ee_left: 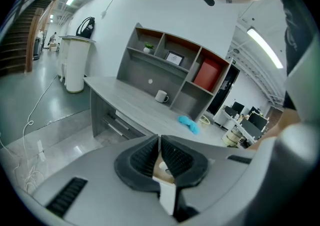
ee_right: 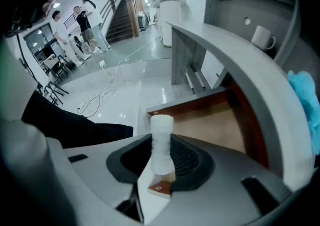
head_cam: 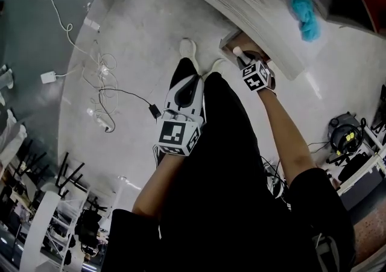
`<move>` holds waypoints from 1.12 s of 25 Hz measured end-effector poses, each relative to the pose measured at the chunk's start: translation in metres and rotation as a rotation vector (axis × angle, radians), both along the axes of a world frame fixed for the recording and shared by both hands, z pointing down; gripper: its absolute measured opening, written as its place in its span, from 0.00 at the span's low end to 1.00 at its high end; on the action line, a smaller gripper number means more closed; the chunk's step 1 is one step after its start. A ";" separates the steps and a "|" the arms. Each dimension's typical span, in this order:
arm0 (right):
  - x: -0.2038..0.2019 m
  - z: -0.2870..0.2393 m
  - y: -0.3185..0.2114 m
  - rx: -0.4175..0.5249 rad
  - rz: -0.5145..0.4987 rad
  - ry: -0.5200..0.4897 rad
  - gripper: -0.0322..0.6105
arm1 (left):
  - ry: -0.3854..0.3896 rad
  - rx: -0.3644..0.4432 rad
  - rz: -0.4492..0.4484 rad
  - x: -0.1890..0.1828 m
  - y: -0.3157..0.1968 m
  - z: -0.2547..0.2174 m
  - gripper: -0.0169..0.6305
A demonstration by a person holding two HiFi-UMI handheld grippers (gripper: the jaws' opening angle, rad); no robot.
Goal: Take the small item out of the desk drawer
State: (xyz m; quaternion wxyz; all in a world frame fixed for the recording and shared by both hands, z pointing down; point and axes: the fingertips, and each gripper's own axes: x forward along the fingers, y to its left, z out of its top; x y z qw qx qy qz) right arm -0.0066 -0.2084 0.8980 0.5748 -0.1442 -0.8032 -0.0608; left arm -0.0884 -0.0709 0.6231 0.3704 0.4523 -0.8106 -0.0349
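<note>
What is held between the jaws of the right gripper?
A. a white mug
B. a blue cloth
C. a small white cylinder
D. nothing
C: in the right gripper view the right gripper is closed on the small white cylinder above the open drawer, while the blue cloth and the white mug rest on the desk.

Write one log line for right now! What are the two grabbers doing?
drawer: open | right gripper: shut on small white roll, over the drawer | left gripper: shut, empty
</note>
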 end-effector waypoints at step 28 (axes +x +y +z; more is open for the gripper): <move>-0.010 -0.351 -0.059 -0.061 0.624 -0.611 0.23 | -0.181 0.204 0.377 -0.029 -0.098 -0.143 0.05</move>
